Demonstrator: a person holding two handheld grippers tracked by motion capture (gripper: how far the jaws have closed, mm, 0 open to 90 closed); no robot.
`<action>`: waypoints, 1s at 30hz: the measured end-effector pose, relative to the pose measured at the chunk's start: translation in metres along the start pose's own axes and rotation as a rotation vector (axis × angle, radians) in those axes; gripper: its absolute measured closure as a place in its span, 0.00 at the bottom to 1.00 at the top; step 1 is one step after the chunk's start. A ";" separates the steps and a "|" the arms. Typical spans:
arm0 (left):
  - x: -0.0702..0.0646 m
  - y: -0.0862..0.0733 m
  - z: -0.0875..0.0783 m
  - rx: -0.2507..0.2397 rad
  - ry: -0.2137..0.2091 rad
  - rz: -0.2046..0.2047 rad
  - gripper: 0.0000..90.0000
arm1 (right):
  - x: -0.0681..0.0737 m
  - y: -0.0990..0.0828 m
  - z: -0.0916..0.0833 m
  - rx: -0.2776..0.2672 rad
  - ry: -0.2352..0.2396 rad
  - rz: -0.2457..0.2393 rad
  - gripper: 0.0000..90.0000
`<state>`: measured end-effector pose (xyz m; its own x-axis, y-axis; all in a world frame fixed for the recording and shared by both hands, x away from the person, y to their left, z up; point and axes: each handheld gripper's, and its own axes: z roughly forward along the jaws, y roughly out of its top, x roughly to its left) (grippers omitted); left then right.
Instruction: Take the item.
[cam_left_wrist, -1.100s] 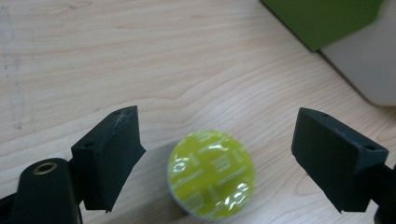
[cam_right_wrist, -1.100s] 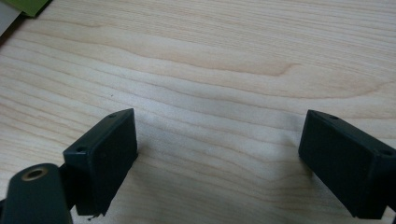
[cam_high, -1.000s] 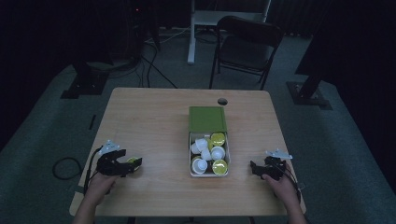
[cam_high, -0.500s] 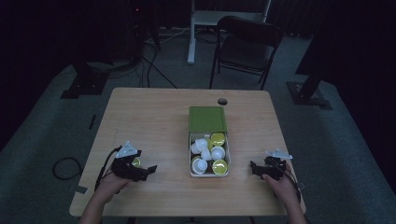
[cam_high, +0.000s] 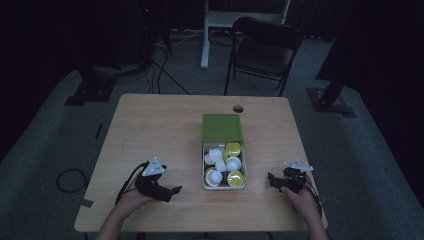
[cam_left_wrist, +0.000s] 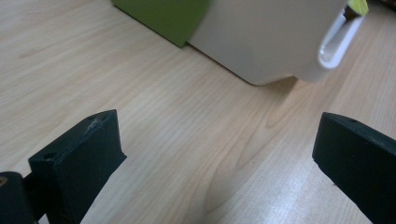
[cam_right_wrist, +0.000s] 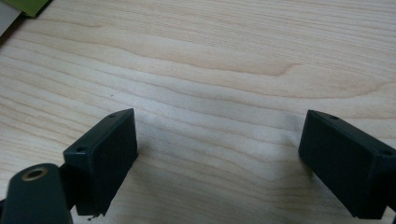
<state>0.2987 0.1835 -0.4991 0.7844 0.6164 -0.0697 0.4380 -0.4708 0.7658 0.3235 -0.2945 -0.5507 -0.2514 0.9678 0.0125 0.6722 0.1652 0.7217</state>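
Both jaws spread wide, I'm bringing my left gripper (cam_high: 167, 191) toward the white box (cam_high: 223, 165) of what look like small cups just ahead, while my right gripper (cam_high: 276, 182) is hovering empty beside it.

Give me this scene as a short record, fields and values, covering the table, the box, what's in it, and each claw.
surface: wooden table with a round hole near its far edge
box: white box, its green lid lying open on the far side
contents: white and yellow-topped cups, jumbled
left claw: open, empty, aimed at the box's near left corner
right claw: open, empty, over bare wood right of the box
background: folding chair beyond the table
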 end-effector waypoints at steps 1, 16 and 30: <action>-0.001 -0.001 0.002 0.006 -0.003 0.009 0.02 | 0.000 0.000 0.000 0.000 0.000 0.000 0.12; -0.011 -0.013 0.027 0.084 0.045 0.053 0.02 | 0.000 0.000 0.000 0.000 0.000 0.001 0.12; -0.016 -0.018 0.045 0.211 0.051 0.072 0.02 | 0.000 0.000 0.000 0.000 0.001 0.000 0.12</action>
<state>0.2977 0.1539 -0.5402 0.7960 0.6051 0.0165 0.4683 -0.6328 0.6166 0.3236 -0.2946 -0.5507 -0.2519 0.9677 0.0127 0.6723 0.1655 0.7215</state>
